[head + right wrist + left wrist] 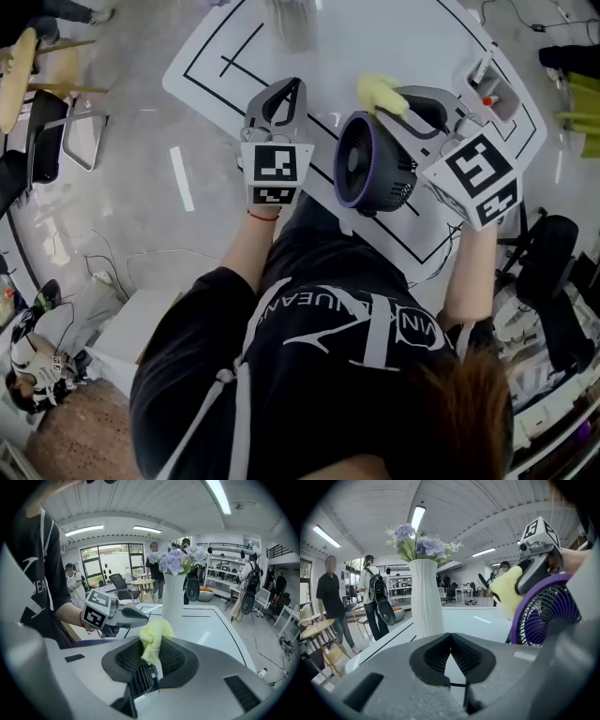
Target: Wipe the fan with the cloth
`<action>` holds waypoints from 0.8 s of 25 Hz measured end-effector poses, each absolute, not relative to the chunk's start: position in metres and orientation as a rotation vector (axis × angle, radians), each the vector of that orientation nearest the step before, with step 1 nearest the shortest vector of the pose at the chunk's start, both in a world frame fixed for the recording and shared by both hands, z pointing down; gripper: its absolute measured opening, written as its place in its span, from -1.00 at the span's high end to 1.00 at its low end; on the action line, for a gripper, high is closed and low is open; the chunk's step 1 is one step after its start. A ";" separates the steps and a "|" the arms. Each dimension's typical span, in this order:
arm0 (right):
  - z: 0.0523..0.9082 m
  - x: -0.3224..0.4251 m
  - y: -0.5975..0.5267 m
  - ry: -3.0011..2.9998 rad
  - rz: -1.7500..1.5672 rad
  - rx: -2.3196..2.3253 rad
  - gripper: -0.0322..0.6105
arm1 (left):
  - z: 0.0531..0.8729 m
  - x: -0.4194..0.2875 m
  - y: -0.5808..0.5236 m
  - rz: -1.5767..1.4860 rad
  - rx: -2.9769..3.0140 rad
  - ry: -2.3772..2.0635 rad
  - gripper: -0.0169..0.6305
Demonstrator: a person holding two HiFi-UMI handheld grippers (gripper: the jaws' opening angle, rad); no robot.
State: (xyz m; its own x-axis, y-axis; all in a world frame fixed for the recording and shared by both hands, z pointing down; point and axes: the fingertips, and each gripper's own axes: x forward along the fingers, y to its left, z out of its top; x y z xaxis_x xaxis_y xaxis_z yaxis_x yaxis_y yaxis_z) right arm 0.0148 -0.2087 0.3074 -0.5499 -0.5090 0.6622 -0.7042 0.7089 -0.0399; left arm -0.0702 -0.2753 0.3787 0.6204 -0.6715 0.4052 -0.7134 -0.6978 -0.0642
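A small fan (373, 167) with a purple ring stands on the white table (216, 56), close to the edge by the person. It sits between the two grippers. The left gripper (286, 94) is just beside the fan on the side where the ring faces. Its two jaws are pressed together and there is nothing between them. The right gripper (405, 101) is on the other side of the fan, up by its top. Its jaws are pinched tight on a yellow cloth (378, 91). The cloth sticks out past the jaw tips in a soft lump. It is right by the top of the purple ring, but I cannot tell if it touches the fan. From the left gripper view, the cloth (507, 590) shows in front of the ring's top edge, with the right gripper (520, 581) behind it. A tall white vase (425, 599) with purple flowers (419, 543) stands farther back on the table, away from the fan. From the right gripper view, the left gripper (140, 614) is off to the left of the cloth (152, 639).
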 end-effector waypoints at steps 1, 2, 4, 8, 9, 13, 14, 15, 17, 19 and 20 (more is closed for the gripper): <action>0.307 0.013 -0.206 -2.282 0.420 0.905 0.63 | 0.378 -0.071 -0.276 0.616 2.737 -1.166 0.91; 0.305 0.011 -0.203 -2.290 0.440 0.895 0.64 | 0.379 -0.072 -0.277 0.612 2.741 -1.157 0.91; 0.300 0.007 -0.200 -2.308 0.473 0.892 0.64 | 0.382 -0.072 -0.279 0.610 2.750 -1.135 0.91; 0.292 0.004 -0.190 -2.305 0.502 0.921 0.64 | 0.389 -0.067 -0.277 0.617 2.772 -1.074 0.91; 0.291 0.004 -0.186 -2.300 0.507 0.931 0.64 | 0.389 -0.065 -0.275 0.619 2.782 -1.057 0.91; 0.286 0.003 -0.170 -2.295 0.491 0.975 0.64 | 0.384 -0.055 -0.268 0.606 2.820 -1.024 0.91; 0.285 0.003 -0.166 -2.284 0.478 0.985 0.64 | 0.381 -0.052 -0.267 0.595 2.828 -1.023 0.91; 0.285 0.003 -0.161 -2.272 0.463 0.995 0.64 | 0.378 -0.050 -0.265 0.585 2.837 -1.022 0.91; 0.283 0.001 -0.152 -2.256 0.434 1.013 0.64 | 0.369 -0.046 -0.260 0.569 2.856 -1.018 0.91; 0.279 -0.002 -0.143 -2.251 0.401 1.039 0.64 | 0.361 -0.043 -0.254 0.558 2.875 -1.019 0.91; 0.278 -0.003 -0.139 -2.249 0.381 1.054 0.64 | 0.357 -0.041 -0.251 0.553 2.880 -1.021 0.91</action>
State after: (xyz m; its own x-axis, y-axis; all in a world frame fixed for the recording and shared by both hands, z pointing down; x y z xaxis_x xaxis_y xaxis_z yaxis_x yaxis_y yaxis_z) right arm -0.0035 -0.1390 0.2777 -0.4907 -0.5901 0.6411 -0.7683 0.6400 0.0011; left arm -0.0410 -0.2506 0.3567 0.7208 -0.6030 0.3419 -0.6159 -0.7834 -0.0833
